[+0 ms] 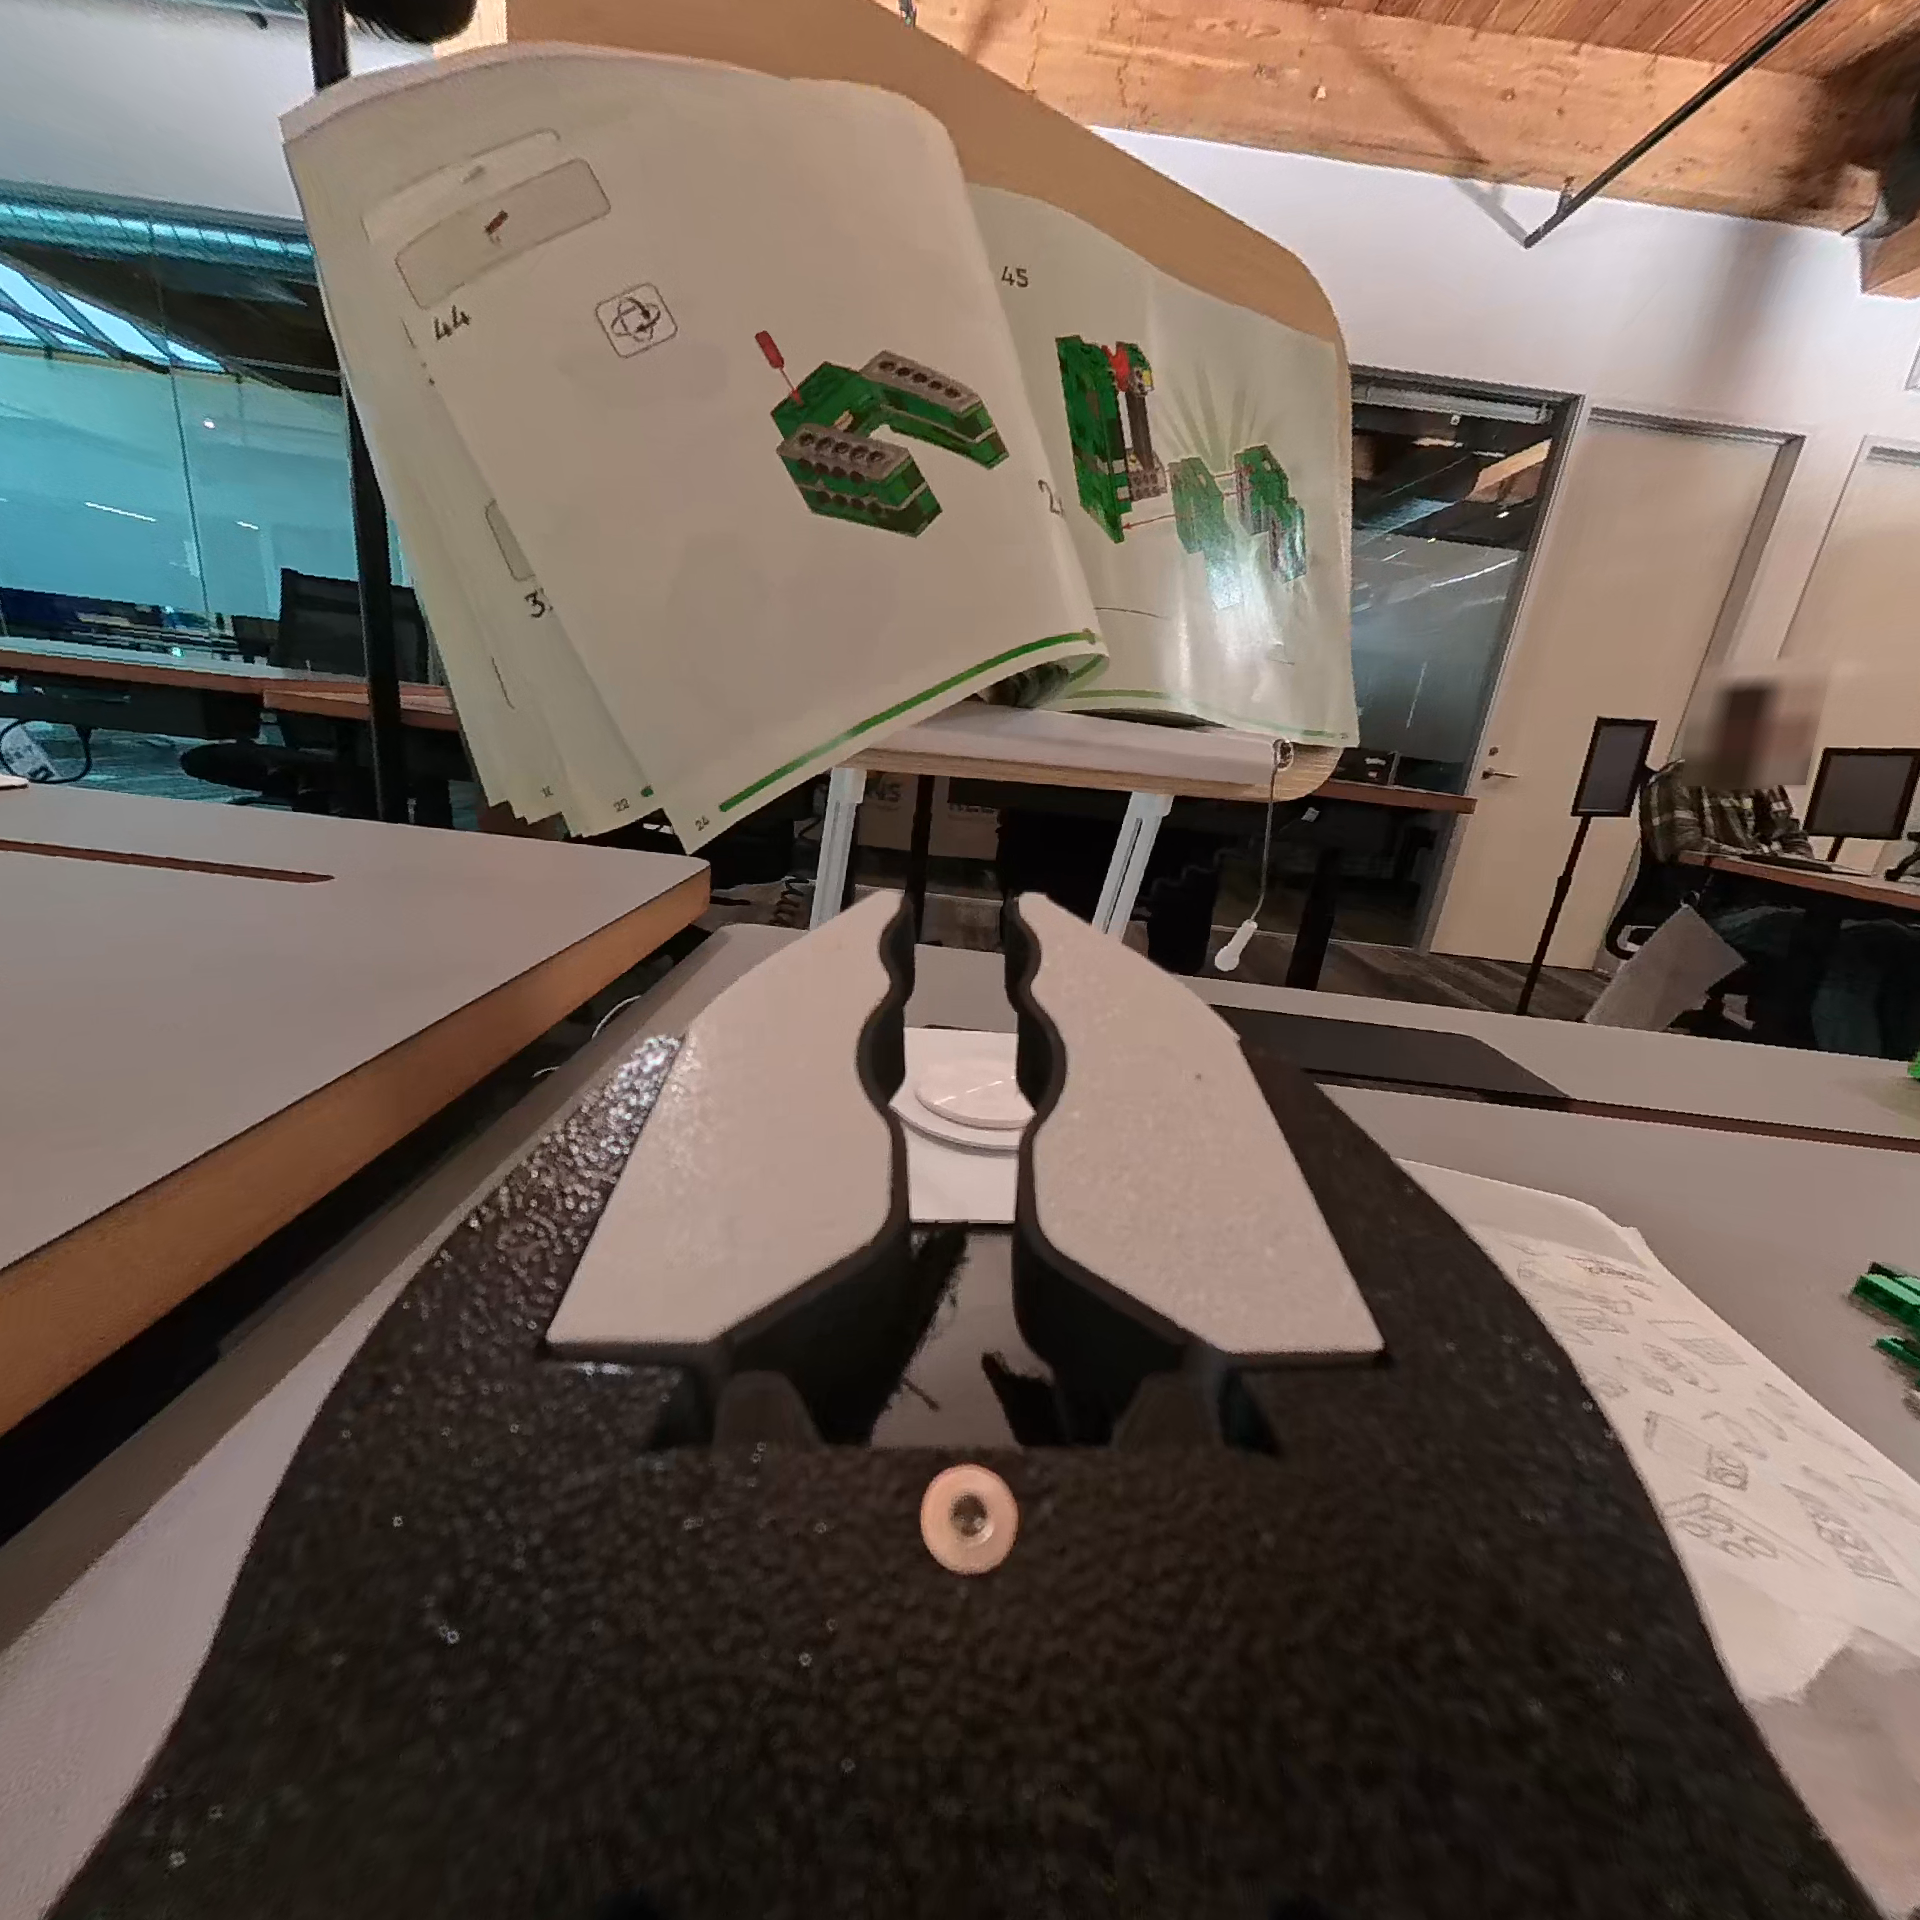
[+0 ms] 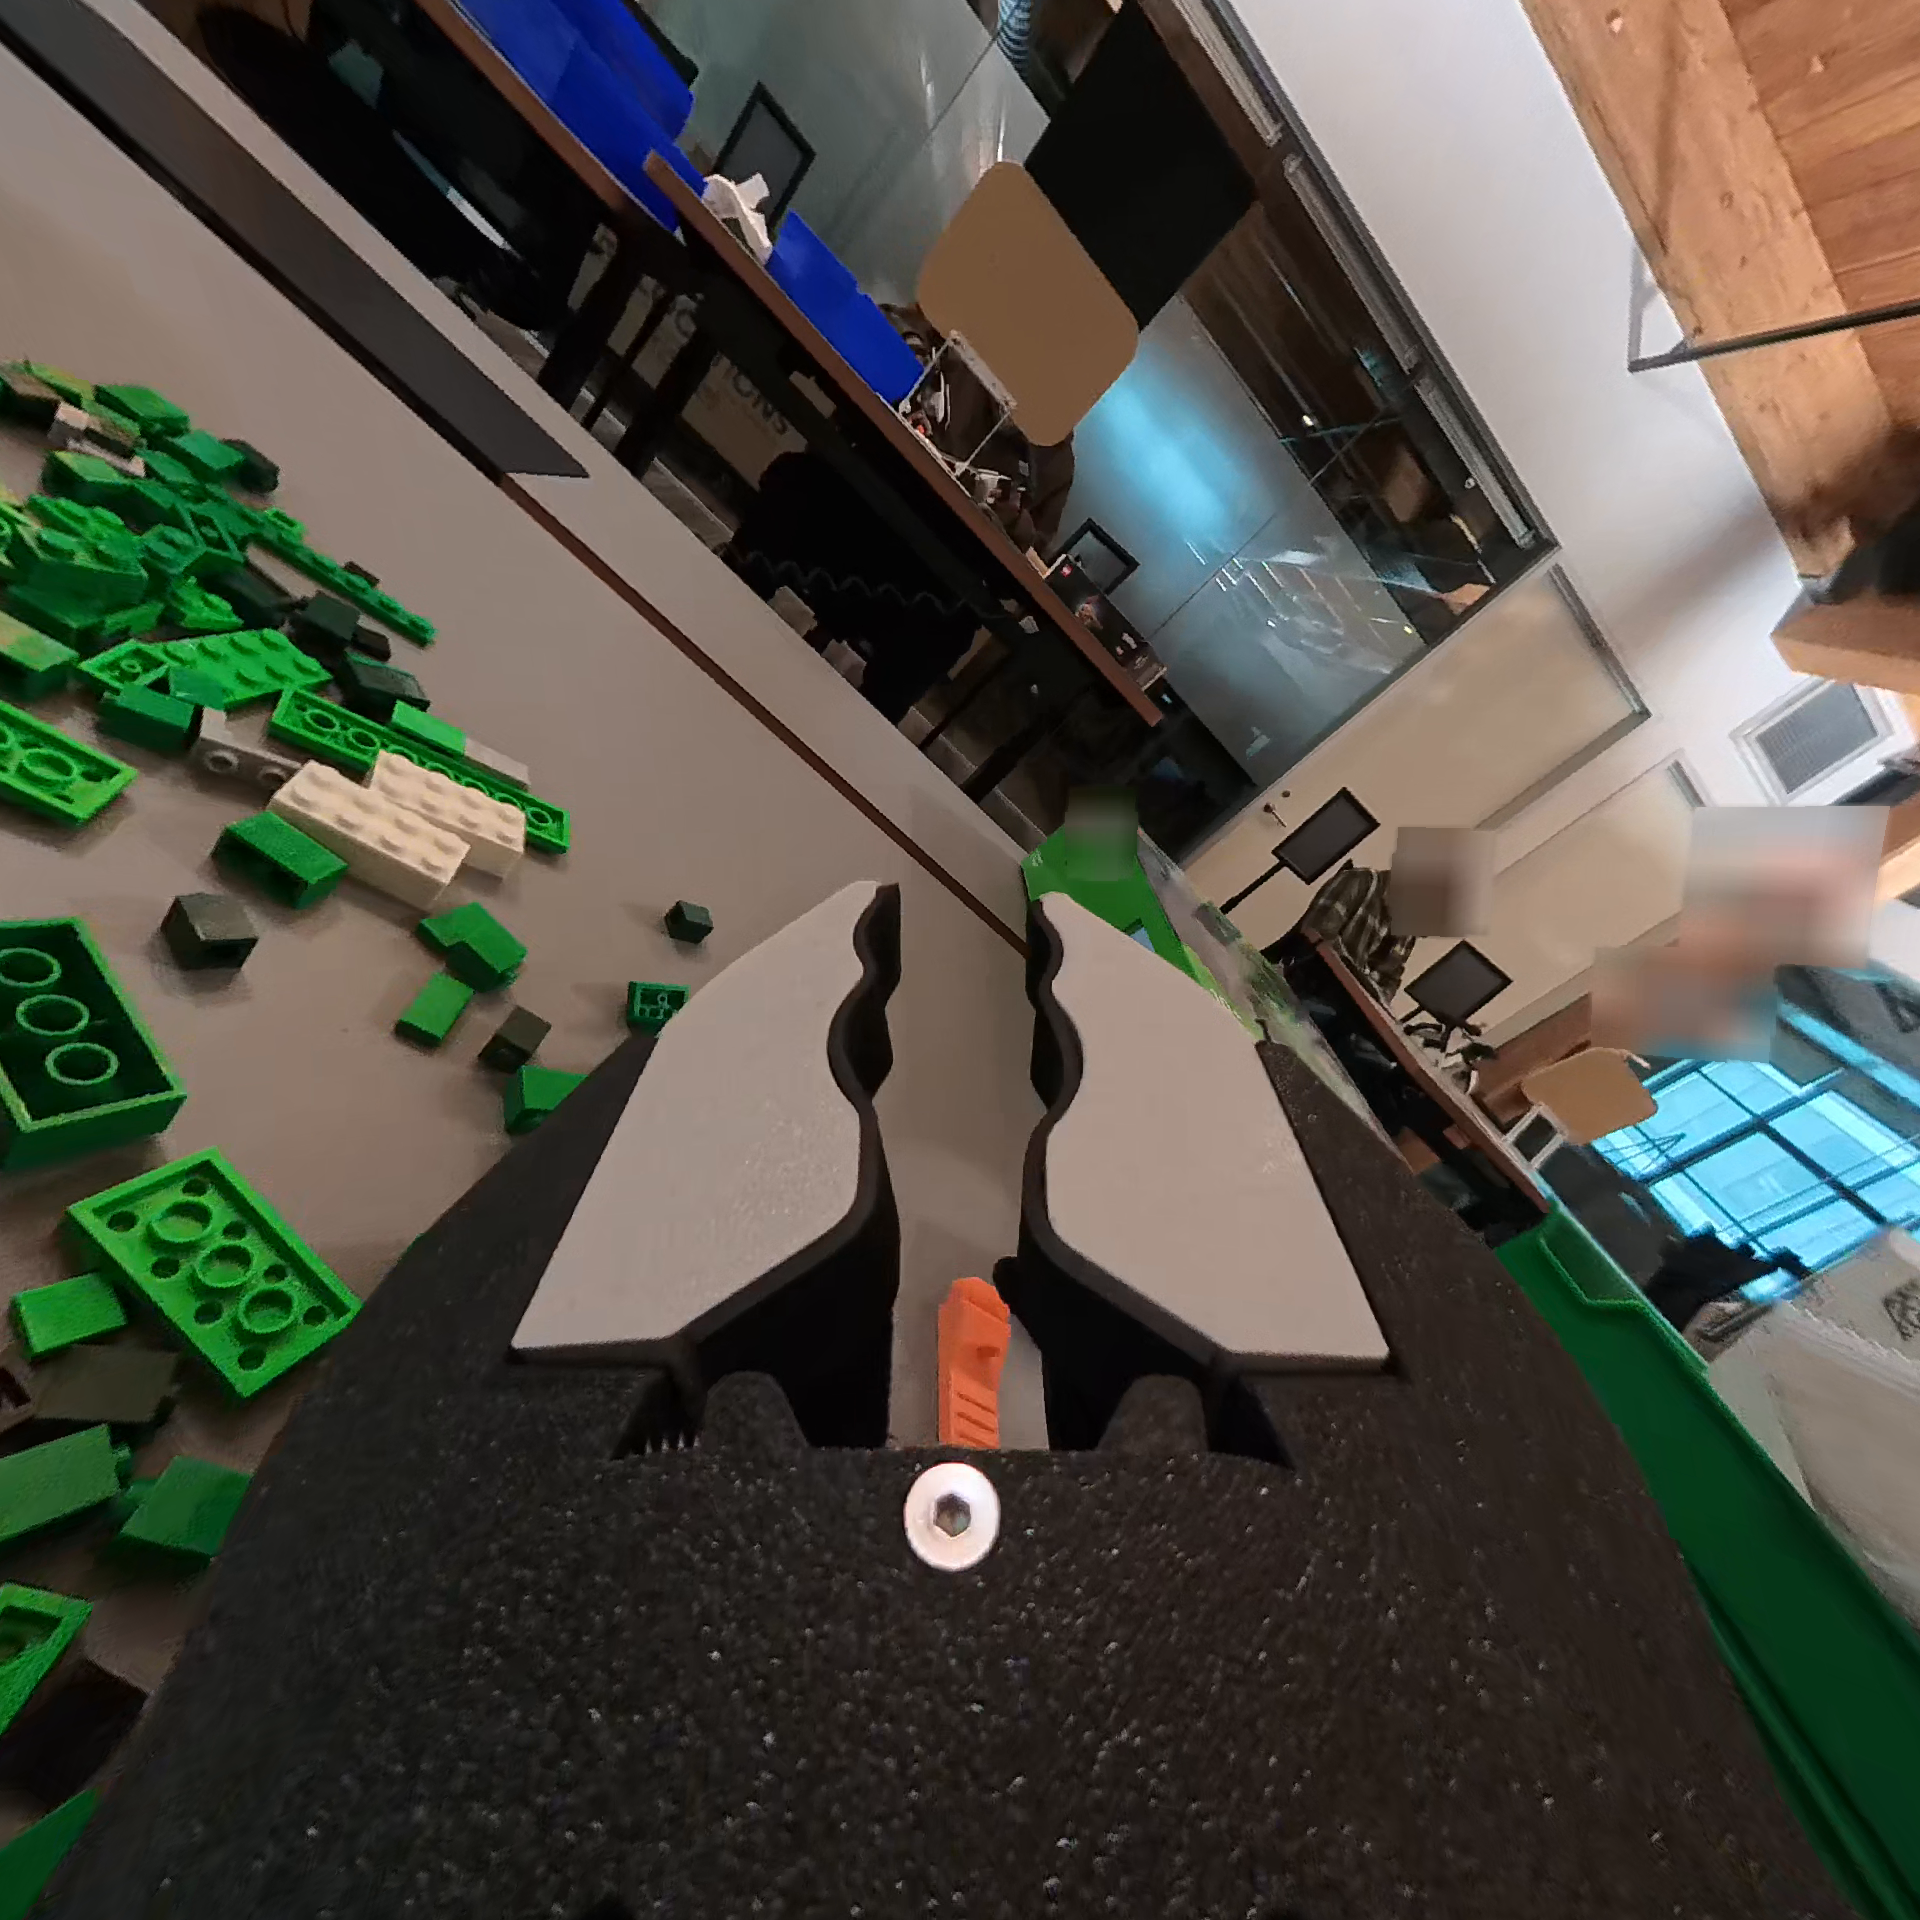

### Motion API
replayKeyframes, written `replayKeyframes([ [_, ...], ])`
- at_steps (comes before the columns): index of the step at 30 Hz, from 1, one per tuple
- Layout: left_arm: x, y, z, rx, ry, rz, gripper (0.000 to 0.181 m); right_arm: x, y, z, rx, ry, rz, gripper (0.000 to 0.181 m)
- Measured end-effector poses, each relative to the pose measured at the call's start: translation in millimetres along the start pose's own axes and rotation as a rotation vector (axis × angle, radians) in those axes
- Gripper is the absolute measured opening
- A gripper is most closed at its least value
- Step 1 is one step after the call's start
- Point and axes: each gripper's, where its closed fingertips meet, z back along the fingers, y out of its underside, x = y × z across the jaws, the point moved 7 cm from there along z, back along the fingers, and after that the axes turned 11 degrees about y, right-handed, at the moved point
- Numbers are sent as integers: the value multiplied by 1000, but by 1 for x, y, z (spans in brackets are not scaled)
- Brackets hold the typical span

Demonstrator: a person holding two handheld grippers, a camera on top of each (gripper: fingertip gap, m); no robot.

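Orange brick separator (image 2: 974, 1371) lies on the grey table (image 2: 644, 748) just under the right gripper (image 2: 961, 909), showing in the gap near the roots of its fingers. The gripper's jaws stand apart with nothing between them, and it touches nothing that I can see. To its left, loose green bricks (image 2: 156, 623) lie scattered over the table, with a green plate (image 2: 213, 1268) lying studs-down at the near edge of the scatter and two white bricks (image 2: 405, 821) side by side farther off. Along the right runs the rim of a green bin (image 2: 1662, 1455).

The left gripper (image 1: 958, 914) is likewise parted and empty, held low over the table. Between its fingers, on the surface beyond, sits a white disc (image 1: 966, 1101) on a white square plate. This may be the foot of a stand, though the fingers hide too much to be sure. Above and beyond it an instruction booklet (image 1: 727, 416) hangs open against a tan board (image 1: 1195, 208), its left-hand pages curling forward, with drawings of green builds on both pages. A white pull cord (image 1: 1242, 945) dangles from the board's lower right corner. Near right lies a printed sheet (image 1: 1714, 1455) of line drawings. A second table (image 1: 208, 1039) with a wooden edge stands to the left.
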Motion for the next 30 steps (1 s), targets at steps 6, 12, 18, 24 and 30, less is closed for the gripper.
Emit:
replayKeyframes([
  [6,-3,0,-1,9,14,-28,14,-4,2,0,1,6,-55,21],
  [12,-6,2,-4,26,35,-45,12,-2,2,0,-4,-5,-42,21],
  [18,-6,3,-5,32,42,-42,11,0,1,0,-14,-17,-31,21],
  [24,-5,4,-5,36,41,-33,11,1,1,0,-18,-24,-28,21],
  [30,-6,5,-6,39,42,-34,11,2,1,0,-19,-27,-27,21],
])
